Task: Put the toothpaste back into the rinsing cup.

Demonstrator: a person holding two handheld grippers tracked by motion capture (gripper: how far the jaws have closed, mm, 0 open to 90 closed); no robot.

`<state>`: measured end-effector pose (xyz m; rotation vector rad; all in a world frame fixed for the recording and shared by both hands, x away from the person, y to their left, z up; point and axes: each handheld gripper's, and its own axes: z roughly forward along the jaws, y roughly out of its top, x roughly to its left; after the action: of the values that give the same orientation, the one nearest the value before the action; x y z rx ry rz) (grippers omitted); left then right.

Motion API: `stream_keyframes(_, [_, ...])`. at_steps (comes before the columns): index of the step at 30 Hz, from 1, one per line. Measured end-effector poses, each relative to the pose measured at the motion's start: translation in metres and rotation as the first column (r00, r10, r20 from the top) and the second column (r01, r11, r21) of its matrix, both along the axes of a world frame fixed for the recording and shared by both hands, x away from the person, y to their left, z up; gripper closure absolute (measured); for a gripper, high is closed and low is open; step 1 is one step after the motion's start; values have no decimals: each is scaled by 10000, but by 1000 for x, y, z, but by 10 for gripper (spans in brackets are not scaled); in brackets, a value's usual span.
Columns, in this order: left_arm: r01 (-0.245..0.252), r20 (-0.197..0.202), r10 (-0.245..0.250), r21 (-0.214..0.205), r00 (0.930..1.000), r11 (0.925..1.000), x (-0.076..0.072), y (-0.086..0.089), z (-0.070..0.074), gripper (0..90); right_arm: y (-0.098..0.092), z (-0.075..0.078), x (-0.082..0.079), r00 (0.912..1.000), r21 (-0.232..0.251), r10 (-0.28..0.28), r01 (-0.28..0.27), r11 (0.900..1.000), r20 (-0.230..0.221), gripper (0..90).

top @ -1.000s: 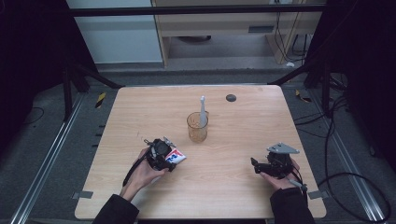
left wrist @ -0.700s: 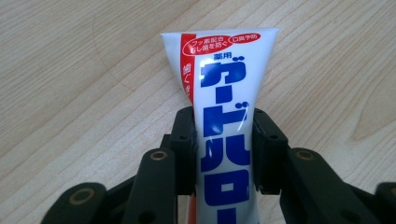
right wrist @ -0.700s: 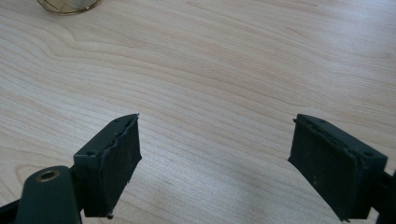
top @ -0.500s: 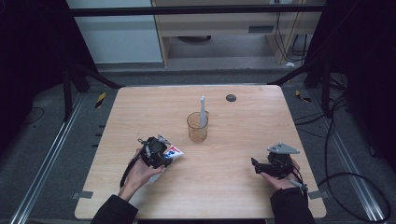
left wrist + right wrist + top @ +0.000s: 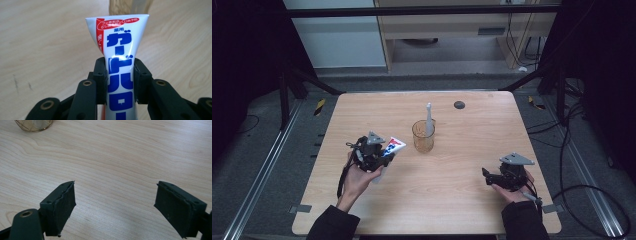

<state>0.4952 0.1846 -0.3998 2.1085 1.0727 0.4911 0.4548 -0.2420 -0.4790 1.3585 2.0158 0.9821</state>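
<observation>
Light wooden table, plain grain, on a dark grey floor. Amber see-through cup near the table centre, upright; a white toothbrush stands in it, leaning to about 1 o'clock. Small dark round disc on the table at 1 o'clock of the cup, well apart from it, near the far edge. Beige cabinet at 12 o'clock behind the table. Black cables on the floor at 3 o'clock. Yellow-black striped tape at 10 o'clock by the table corner.
</observation>
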Motion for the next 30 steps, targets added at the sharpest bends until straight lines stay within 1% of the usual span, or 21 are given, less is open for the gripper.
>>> stream_keyframes(3, [-160,434,171,-240,9989,9996,4,-2,7,684,1,-1,0,10000,-19,-12,12,10000,-26,165])
stream_keyframes(6, [-283,641,311,-451,9975,9986,9,-5,10,684,0,0,0,10000,-31,17,-17,10000,50,166])
stream_keyframes(8, [-375,849,434,-693,9954,9969,12,-7,12,683,0,0,0,10000,15,-17,17,10000,46,166])
stream_keyframes(9, [-451,946,522,-759,9941,9961,13,-8,12,684,0,0,-1,10000,66,-18,18,10000,8,166])
stream_keyframes(12, [-602,1220,728,-1044,9899,9927,17,-10,14,683,0,-1,0,10000,-16,18,-18,10000,34,166])
stream_keyframes(15, [-600,1489,788,-1263,9857,9902,21,-13,16,683,1,-1,0,10000,-30,43,-42,10000,37,166])
stream_keyframes(17, [-616,1600,835,-1372,9836,9886,23,-15,17,684,1,-1,0,10000,-25,27,-27,10000,72,167])
stream_keyframes(18, [-607,1731,849,-1402,9812,9883,25,-16,17,684,1,-1,0,10000,-38,24,-24,10000,92,168])
stream_keyframes(19, [-594,1775,832,-1356,9806,9890,26,-17,18,683,1,-1,0,10000,-43,-1,1,10000,94,169])
stream_keyframes(21, [-672,1916,979,-1605,9766,9848,28,-19,20,684,1,-1,-1,9999,-67,7,-6,10000,115,170])
stream_keyframes(22, [-661,1920,972,-1620,9766,9846,29,-19,20,684,1,-1,-1,9999,-82,21,-20,10000,120,170])
stream_keyframes(24, [-696,2041,1077,-1857,9730,9801,32,-21,22,684,1,-1,0,9999,-96,41,-40,9999,129,169])
stream_keyframes(25, [-686,2048,1082,-1912,9728,9792,33,-22,23,683,1,-2,0,9999,-100,41,-40,9999,119,169])
stream_keyframes(30, [-692,2340,1223,-2231,9645,9723,39,-27,28,684,2,-2,0,9999,-67,33,-33,10000,110,169])
